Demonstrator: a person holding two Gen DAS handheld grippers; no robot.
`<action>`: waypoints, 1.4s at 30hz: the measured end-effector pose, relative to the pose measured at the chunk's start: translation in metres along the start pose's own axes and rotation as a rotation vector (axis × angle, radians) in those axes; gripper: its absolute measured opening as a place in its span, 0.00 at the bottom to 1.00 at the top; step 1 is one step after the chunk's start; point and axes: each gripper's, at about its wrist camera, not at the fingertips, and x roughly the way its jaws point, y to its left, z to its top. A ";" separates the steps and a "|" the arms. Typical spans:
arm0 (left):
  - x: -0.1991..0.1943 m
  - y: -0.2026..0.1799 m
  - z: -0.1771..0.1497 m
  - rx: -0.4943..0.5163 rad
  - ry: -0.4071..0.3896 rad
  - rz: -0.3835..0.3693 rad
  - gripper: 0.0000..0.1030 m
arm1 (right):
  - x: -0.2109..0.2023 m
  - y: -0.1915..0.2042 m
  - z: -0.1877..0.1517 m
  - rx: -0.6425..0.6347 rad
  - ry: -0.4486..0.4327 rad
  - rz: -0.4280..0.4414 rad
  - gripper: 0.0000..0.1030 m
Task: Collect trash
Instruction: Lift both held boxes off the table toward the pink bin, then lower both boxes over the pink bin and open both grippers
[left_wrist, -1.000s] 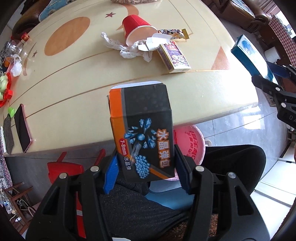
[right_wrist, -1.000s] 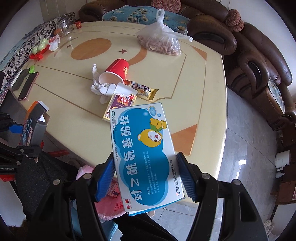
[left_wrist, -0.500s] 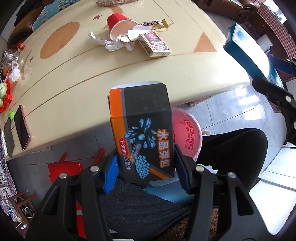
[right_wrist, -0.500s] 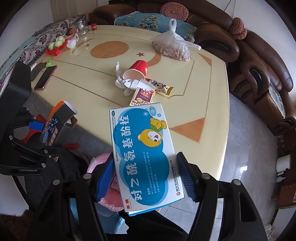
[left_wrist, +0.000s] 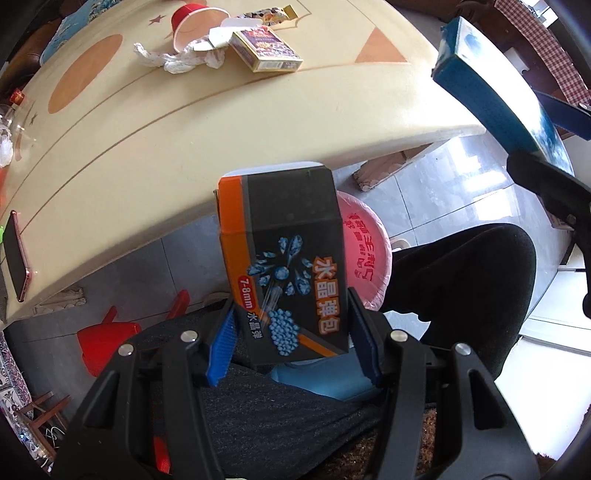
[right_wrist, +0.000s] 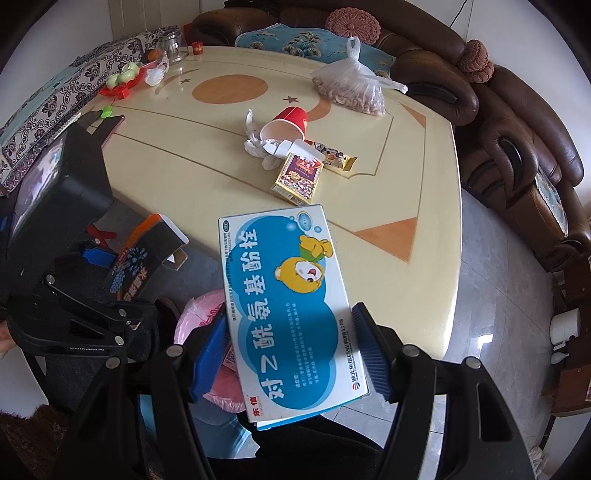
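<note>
My left gripper (left_wrist: 291, 343) is shut on a black and orange box (left_wrist: 284, 258), held past the table edge above a pink-lined bin (left_wrist: 365, 254) on the floor. My right gripper (right_wrist: 291, 350) is shut on a blue and white medicine box (right_wrist: 291, 302), also beyond the table edge; the pink bin (right_wrist: 199, 317) shows beneath it at the left. The black box (right_wrist: 147, 258) and left gripper appear at the left of the right wrist view. On the table lie a tipped red cup (right_wrist: 290, 122), crumpled tissue (right_wrist: 255, 144), a purple box (right_wrist: 299, 177) and a snack wrapper (right_wrist: 336, 158).
A cream table (right_wrist: 184, 173) with orange inlays carries a bag of nuts (right_wrist: 351, 88), a phone (left_wrist: 16, 254), a jar (right_wrist: 171, 46) and a red tray of green fruit (right_wrist: 123, 79). Brown sofas (right_wrist: 517, 122) ring the far side. A person's dark-clothed legs (left_wrist: 461, 280) and a red stool (left_wrist: 107, 343) are below.
Both grippers have drawn back from the table with their boxes. In the left view the black box now hangs over the floor and bin; the table litter has slid farther away.
</note>
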 end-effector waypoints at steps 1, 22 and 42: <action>0.005 -0.001 -0.001 0.001 0.004 -0.001 0.53 | 0.002 0.002 -0.002 -0.001 -0.001 0.000 0.62; 0.109 -0.004 -0.024 0.007 0.069 -0.061 0.53 | 0.088 0.029 -0.060 0.061 0.058 0.049 0.62; 0.220 0.004 -0.024 -0.099 0.229 -0.145 0.53 | 0.194 0.036 -0.102 0.163 0.188 0.111 0.62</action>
